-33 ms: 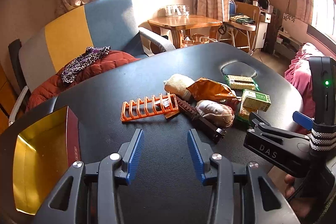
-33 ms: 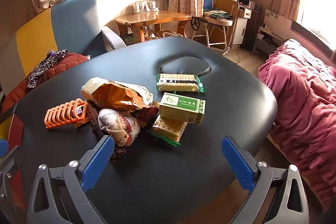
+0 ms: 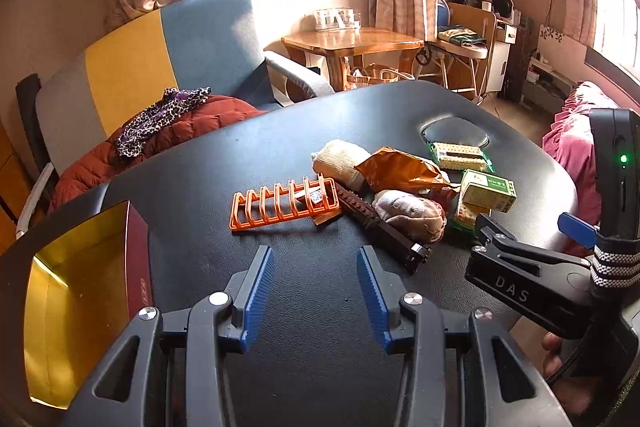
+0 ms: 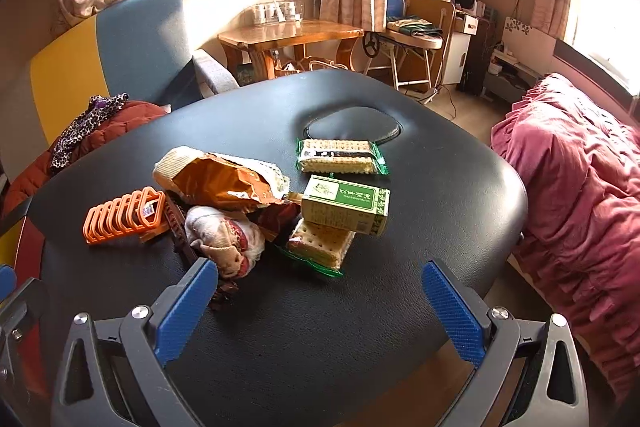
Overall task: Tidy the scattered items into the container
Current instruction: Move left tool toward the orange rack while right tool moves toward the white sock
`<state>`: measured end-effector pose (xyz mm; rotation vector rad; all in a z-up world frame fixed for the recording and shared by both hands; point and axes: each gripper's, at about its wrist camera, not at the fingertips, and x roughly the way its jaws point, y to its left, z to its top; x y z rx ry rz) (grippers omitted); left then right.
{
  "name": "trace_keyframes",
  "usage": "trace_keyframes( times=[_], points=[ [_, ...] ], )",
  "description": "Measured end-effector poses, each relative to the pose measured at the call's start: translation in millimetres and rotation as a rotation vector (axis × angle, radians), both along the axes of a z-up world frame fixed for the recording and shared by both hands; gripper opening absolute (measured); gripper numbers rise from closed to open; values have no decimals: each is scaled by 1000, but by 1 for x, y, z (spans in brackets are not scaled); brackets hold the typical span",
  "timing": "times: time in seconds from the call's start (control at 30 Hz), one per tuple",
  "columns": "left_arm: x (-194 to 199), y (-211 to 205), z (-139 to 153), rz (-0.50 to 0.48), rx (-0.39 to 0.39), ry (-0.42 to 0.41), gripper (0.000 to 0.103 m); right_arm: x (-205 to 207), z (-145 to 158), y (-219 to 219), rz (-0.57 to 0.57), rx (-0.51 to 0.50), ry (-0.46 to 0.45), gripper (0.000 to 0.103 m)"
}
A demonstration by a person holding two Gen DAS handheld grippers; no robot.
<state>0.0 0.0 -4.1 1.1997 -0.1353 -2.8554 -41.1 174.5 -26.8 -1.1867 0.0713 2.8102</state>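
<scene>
A pile of items lies on the black padded table [image 3: 304, 291]: an orange rack [image 3: 284, 203], a dark brown bar [image 3: 384, 231], rolled socks [image 3: 408, 215], a cream sock [image 3: 340, 159], an orange snack bag [image 3: 400, 169], a green box [image 4: 346, 205] and two cracker packs [image 4: 340, 157] [image 4: 322, 243]. The red box with gold inside [image 3: 80, 291] sits at the left. My left gripper [image 3: 316, 271] is open and empty, short of the rack. My right gripper [image 4: 320, 287] is wide open and empty, short of the near cracker pack.
A blue and yellow armchair [image 3: 160, 51] with a red jacket [image 3: 160, 139] stands behind the table on the left. A wooden table [image 3: 352, 41] is at the back. A pink bed [image 4: 580, 195] lies to the right. The table's right edge [image 4: 516, 211] is close.
</scene>
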Motion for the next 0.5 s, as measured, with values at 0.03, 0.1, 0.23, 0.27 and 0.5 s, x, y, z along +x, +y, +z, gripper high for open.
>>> trace_keyframes(
  times=[0.03, 0.1, 0.23, 0.27, 0.5],
  points=[
    [0, 0, -3, 0, 3, -4, 44, 0, -1, 1, 4, -4, -1, 103],
    [0, 0, -8, 0, 9, -12, 44, 0, -4, 3, 11, -13, -4, 103],
    [0, 0, -18, -1, 22, -29, 44, -1, -8, 6, 26, -31, -8, 103],
    [0, 0, -21, -1, 25, -33, 44, -1, -9, 7, 30, -35, -9, 103],
    [4, -20, -52, -8, 65, -120, 44, -7, -20, 15, 172, -211, -36, 103]
  ],
)
